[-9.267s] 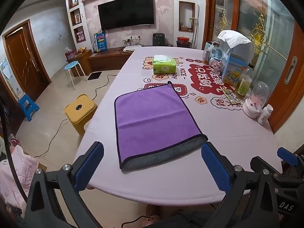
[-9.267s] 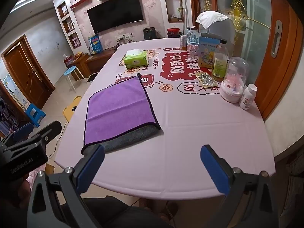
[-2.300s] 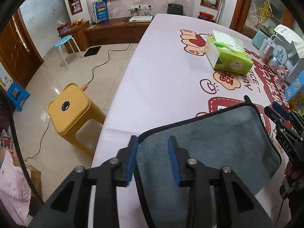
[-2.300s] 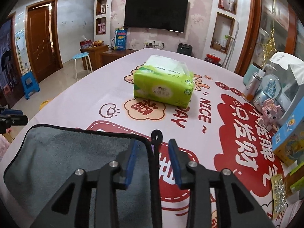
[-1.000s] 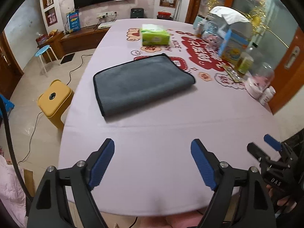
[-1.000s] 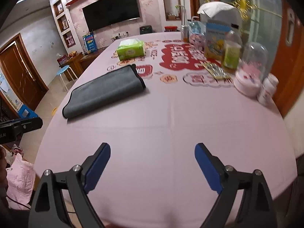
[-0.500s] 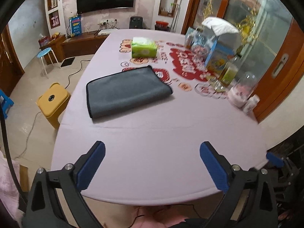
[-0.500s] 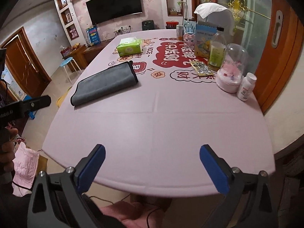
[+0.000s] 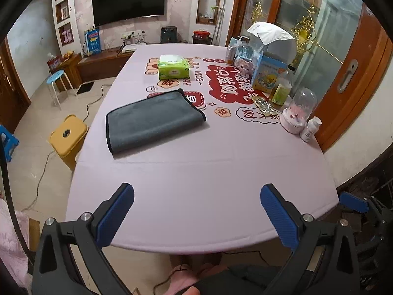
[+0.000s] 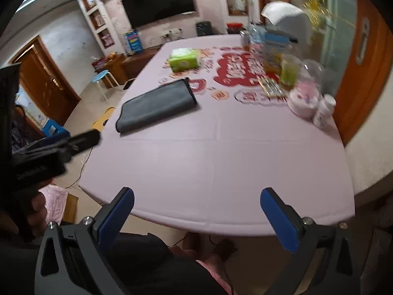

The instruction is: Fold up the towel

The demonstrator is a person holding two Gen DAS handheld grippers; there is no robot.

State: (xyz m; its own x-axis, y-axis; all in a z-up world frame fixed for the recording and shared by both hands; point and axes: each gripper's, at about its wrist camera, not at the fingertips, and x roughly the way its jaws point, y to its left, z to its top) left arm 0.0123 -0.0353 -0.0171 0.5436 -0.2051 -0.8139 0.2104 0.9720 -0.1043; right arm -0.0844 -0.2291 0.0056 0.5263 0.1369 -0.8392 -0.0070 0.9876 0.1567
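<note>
- With the towel (image 9: 152, 120) lying folded, grey side up, on the far-left part of the surface (image 9: 201, 172), well apart from both tongs: judged folded, or one fold short of done.
- Left tongs (image 9: 196, 211) spread wide, empty, hovering over the near edge.
- Right tongs (image 10: 196, 213) likewise wide and empty, at the near edge; view blurred, so fine detail unclear.
- If another fold is wanted: approach the two corners of one short edge, pinch only the top layers together, lift low, lay edge onto edge.
- Worth checking that the black trim lines up, with no layer peeking out.
- Best kept clear of the tissue pack (image 9: 173, 70) just beyond, and the bottles (image 9: 310, 129) at right.
- If done: tongs held back, towel left flat.
</note>
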